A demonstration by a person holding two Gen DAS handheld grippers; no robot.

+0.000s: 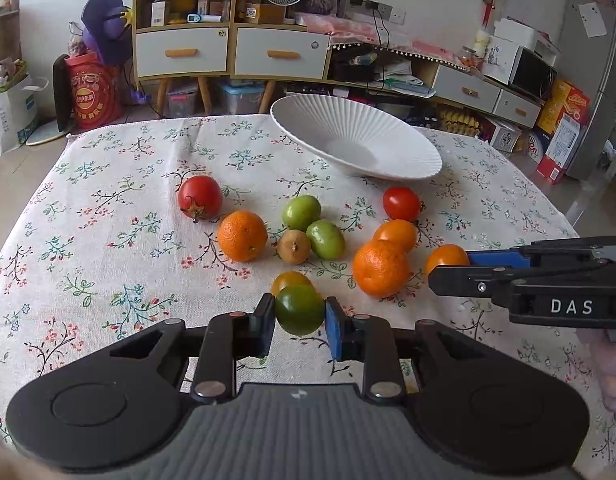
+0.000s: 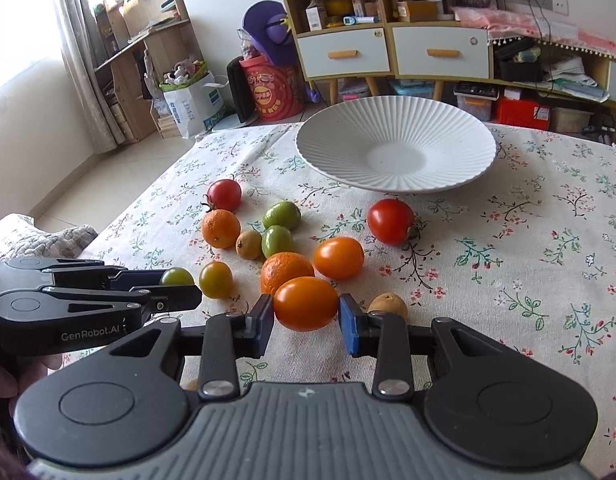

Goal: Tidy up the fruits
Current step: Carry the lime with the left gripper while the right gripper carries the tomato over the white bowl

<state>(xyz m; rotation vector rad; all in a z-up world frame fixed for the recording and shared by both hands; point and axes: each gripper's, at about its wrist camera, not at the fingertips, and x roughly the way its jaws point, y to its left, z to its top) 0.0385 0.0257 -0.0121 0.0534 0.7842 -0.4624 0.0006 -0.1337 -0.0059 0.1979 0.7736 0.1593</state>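
My left gripper point(image 1: 300, 316) is shut on a green tomato point(image 1: 300, 309) low over the tablecloth; it also shows in the right wrist view point(image 2: 176, 277). My right gripper point(image 2: 306, 314) is shut on an orange tomato point(image 2: 306, 303), which shows in the left wrist view point(image 1: 446, 258). A white ribbed bowl point(image 2: 395, 136) stands empty at the far side of the table point(image 1: 399, 128). Several fruits lie loose between: two red tomatoes point(image 1: 200, 197) point(image 1: 401, 203), two tangerines point(image 1: 242, 236) point(image 1: 381, 267), two green fruits point(image 1: 301, 212) point(image 1: 326, 239), a yellow-green tomato point(image 2: 215, 279).
A small brown fruit point(image 2: 388, 305) lies just right of my right gripper's fingers. Another brown fruit point(image 1: 294, 246) sits among the green ones. The table has a floral cloth point(image 1: 108, 208); its left edge drops to the floor. Shelves and drawers point(image 1: 232, 52) stand behind the table.
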